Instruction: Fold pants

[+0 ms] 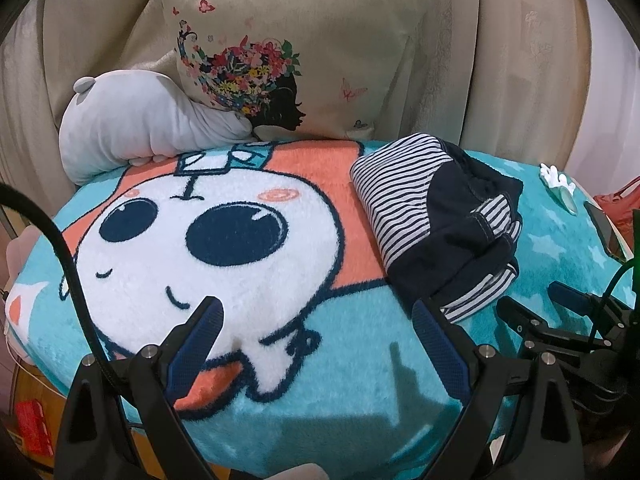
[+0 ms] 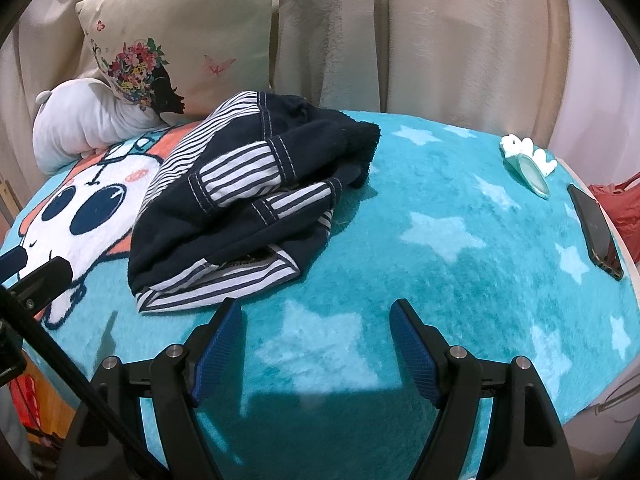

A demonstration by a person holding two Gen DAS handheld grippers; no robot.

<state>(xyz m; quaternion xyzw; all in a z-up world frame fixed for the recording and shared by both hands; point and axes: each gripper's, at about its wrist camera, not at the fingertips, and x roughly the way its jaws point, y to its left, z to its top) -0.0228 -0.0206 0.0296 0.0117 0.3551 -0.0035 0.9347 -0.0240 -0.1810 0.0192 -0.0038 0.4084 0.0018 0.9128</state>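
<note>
Looking down my two tools, I have the left gripper (image 1: 316,322) nearest me, fingers spread wide with nothing between them, hanging over the cartoon face on the turquoise blanket (image 1: 352,380). Over to its right sits the right gripper (image 2: 316,324), likewise released and holding nothing, above the starred stretch of blanket, its left finger just short of the garment's near striped hem. Ahead of both lie the pants (image 2: 248,200), navy with striped panels, gathered in a thick, layered bundle at the middle of the blanket, free of either tool. I judge this heap fits two readings: a rough fold already laid down, or a crumpled pile waiting to be spread; I can't settle which from the layers alone. Either way, any good handling here means taking only an outer edge, both tools pinching matching corners, so the soft knit doesn't drag the plush blanket up with it. Farther right, near the edge, rest a small white-and-green trinket (image 2: 528,160) and a dark phone (image 2: 596,228). Farthest back sit a grey plush toy (image 1: 132,128), a floral cushion (image 1: 296,52) and beige curtains (image 2: 420,40).
</note>
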